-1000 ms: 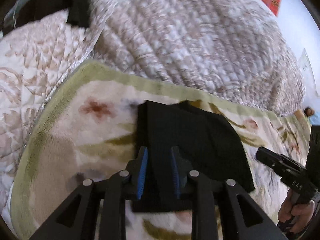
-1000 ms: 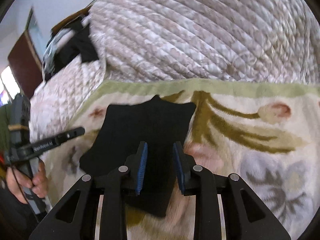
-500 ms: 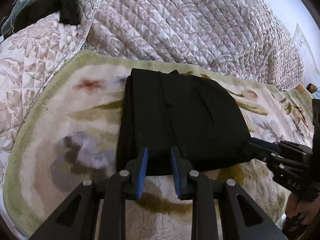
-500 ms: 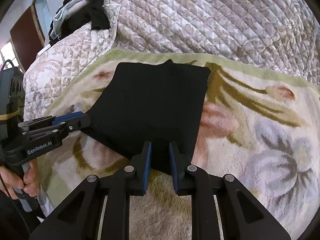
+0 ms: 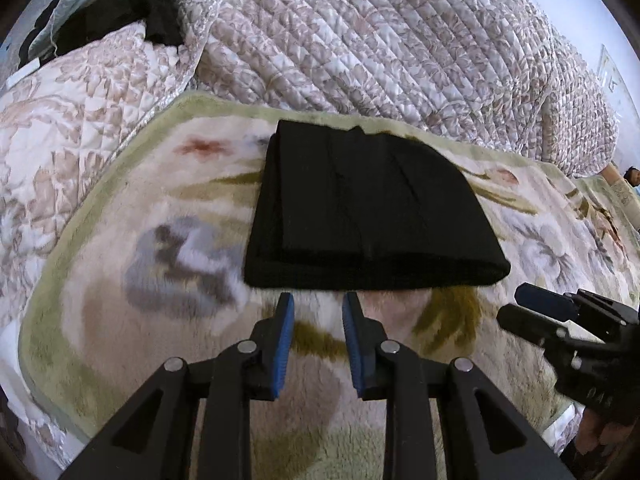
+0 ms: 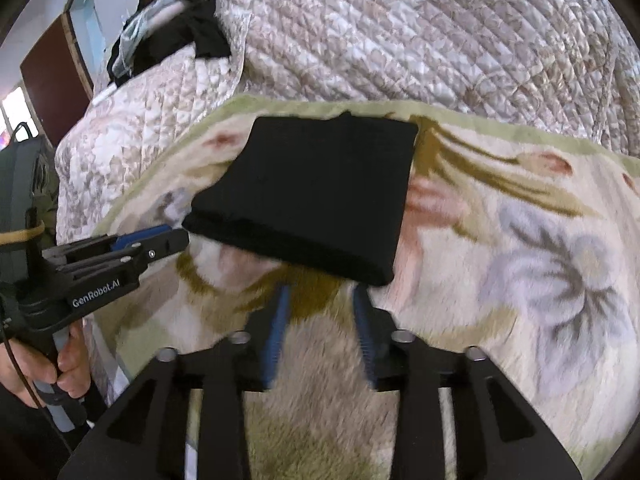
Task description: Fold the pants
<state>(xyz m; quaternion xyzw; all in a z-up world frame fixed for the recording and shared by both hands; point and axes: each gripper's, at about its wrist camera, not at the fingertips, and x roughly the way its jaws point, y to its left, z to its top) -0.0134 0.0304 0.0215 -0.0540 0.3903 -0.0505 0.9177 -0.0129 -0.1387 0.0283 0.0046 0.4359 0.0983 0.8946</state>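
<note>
**One folded pair of pants, two empty grippers**

One pair of black pants (image 5: 372, 208) lies folded into a compact, roughly rectangular bundle on a plush floral blanket (image 5: 160, 264) with a pale green border. In the left wrist view at least two layers show at its near edge, the upper one set slightly back from the lower. The bundle sits toward the blanket's far border, close to where one quilted bedspread (image 5: 400, 40) with a brown leaf pattern rises behind it.

Two grippers are in view, each with two blue-padded fingers. The left gripper (image 5: 318, 300) hangs just short of the pants' near edge, its fingers (image 5: 285, 328) parted by a moderate gap with only blanket between them; it holds nothing. The right gripper (image 6: 320, 296) is likewise just off the near edge of the pants (image 6: 312, 196), toward the bundle's right corner, its fingers (image 6: 362, 320) apart and gripping nothing; they are motion-blurred. Each wrist camera also sees the other gripper from the side: the left one off the bundle's left corner, the right one off its right corner, neither touching the cloth. One hand (image 6: 36, 364) shows in the right wrist view, wrapped around the left gripper's handle.

At the far left, one loose heap of dark and pale blue clothes (image 5: 104, 20) lies on the bedspread, well apart from the pants.
</note>
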